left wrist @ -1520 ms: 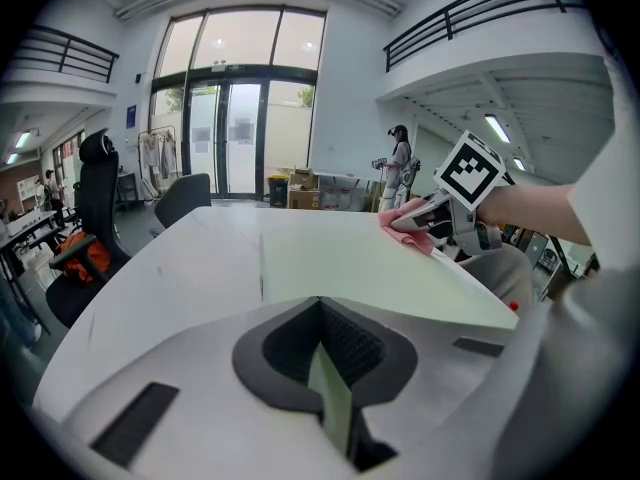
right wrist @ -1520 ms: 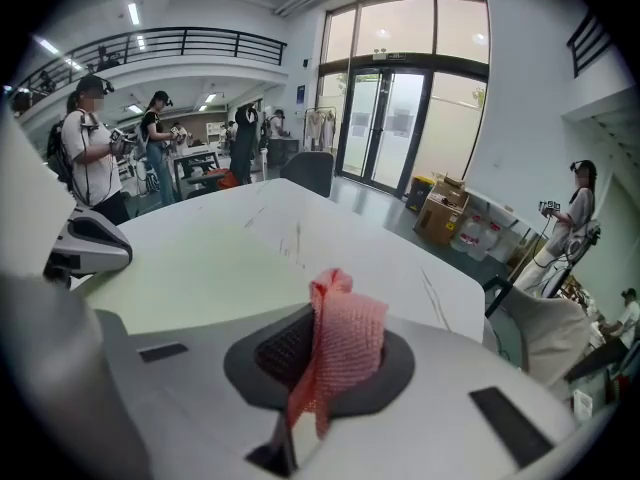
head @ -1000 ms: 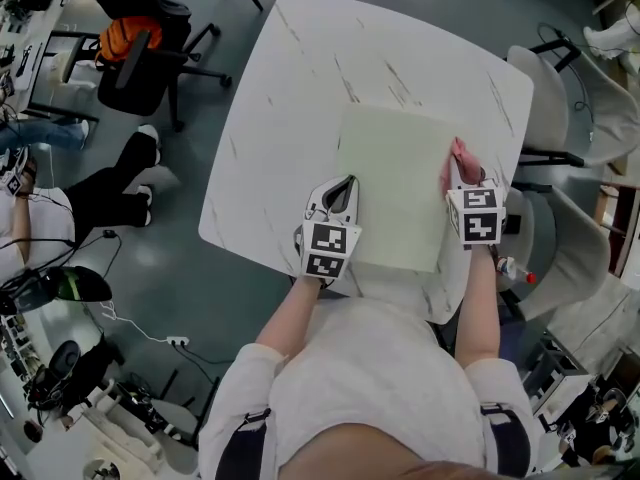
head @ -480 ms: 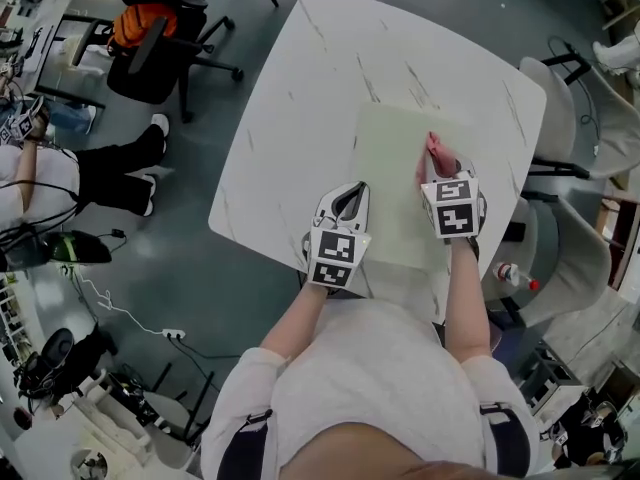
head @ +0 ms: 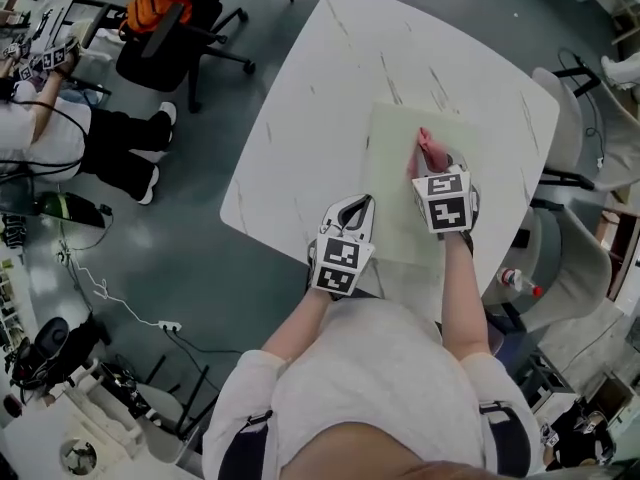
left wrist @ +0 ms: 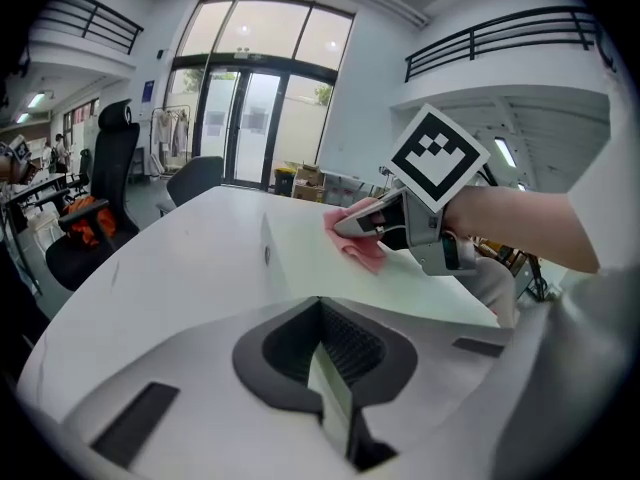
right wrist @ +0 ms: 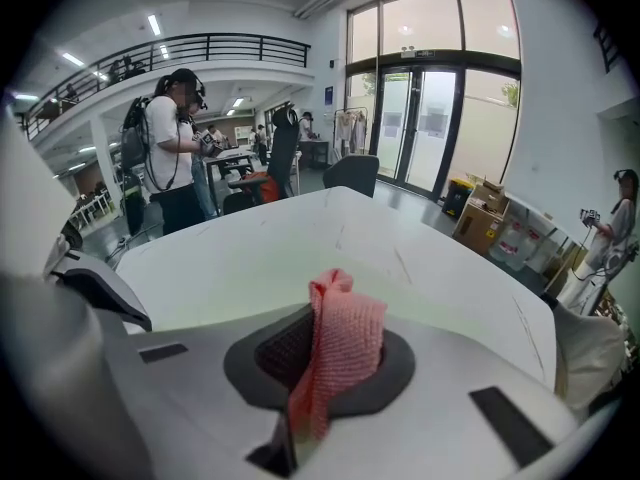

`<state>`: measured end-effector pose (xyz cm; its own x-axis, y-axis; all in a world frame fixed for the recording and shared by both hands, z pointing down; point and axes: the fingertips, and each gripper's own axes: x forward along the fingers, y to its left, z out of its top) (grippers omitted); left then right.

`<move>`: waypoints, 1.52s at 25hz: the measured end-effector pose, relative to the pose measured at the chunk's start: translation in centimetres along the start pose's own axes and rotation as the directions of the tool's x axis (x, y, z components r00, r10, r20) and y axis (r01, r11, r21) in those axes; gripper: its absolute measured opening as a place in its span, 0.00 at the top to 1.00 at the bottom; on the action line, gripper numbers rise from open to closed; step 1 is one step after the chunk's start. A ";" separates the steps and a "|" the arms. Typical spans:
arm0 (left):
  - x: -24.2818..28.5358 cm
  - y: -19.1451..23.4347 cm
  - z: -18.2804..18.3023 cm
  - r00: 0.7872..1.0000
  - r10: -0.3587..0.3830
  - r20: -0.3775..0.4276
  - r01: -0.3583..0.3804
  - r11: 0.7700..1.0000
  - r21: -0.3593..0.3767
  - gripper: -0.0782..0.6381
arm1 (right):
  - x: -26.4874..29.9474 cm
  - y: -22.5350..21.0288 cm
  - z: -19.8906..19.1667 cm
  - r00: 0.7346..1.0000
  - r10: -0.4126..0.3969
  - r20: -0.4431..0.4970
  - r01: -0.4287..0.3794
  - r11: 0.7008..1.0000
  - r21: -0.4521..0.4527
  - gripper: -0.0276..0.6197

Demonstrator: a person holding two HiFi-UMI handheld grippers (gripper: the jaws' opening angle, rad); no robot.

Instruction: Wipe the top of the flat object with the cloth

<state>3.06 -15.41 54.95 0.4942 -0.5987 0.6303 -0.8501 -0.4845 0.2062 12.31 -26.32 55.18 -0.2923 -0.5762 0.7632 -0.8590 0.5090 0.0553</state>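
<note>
Grips soft, limp pink cloth (head: 424,149) in right hand-held gripper (head: 433,166), pressed onto pale flat board (head: 395,158) on tabletop (head: 320,88); clamps that thin, light, probably slide-prone board at its left edge with left hand-held gripper (head: 350,211).

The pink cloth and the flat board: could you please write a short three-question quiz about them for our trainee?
1. True or false: the right gripper is shut on the pink cloth.
2. Multiple choice: the cloth is pressed against A) the table top, B) the pale green board, C) a chair.
3. Short answer: which gripper holds nothing?

Key: 1 true. 2 B. 3 the left gripper, whose jaws are together with nothing between them, near the board's left edge.
</note>
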 end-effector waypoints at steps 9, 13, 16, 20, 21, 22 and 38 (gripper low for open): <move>-1.4 0.7 -1.1 1.000 -0.015 -0.005 0.015 0.999 -0.030 0.87 | 1.6 5.6 2.9 0.997 0.079 0.014 -0.078 0.996 -0.051 0.91; -1.7 1.0 -1.2 0.999 -0.031 0.008 0.032 0.998 -0.058 0.87 | 2.1 7.7 3.8 0.994 0.109 0.017 -0.107 0.992 -0.069 0.91; -1.8 1.0 -1.3 0.999 -0.034 0.013 0.034 0.998 -0.046 0.87 | 2.3 9.2 4.3 0.991 0.134 0.021 -0.132 0.988 -0.082 0.91; -1.8 1.0 -1.3 0.999 -0.039 0.020 0.040 0.997 -0.058 0.87 | 2.4 10.6 4.8 0.985 0.169 0.028 -0.166 0.982 -0.093 0.91; -1.8 1.0 -1.3 0.999 -0.040 0.022 0.041 0.997 -0.062 0.87 | 2.4 10.7 4.8 0.985 0.169 0.029 -0.165 0.981 -0.100 0.91; -1.7 1.0 -1.3 0.999 -0.040 0.025 0.041 0.997 -0.066 0.87 | 2.4 10.7 4.8 0.985 0.169 0.031 -0.165 0.981 -0.106 0.91; -1.9 1.1 -1.3 0.999 -0.002 0.044 0.007 0.995 -0.100 0.87 | -0.1 12.2 2.1 0.972 0.229 0.051 -0.222 0.969 -0.112 0.91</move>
<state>0.96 -14.03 54.97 0.5038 -0.6252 0.5960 -0.8606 -0.4226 0.2842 0.97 -21.39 54.41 -0.5022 -0.4764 0.7217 -0.7200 0.6925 -0.0438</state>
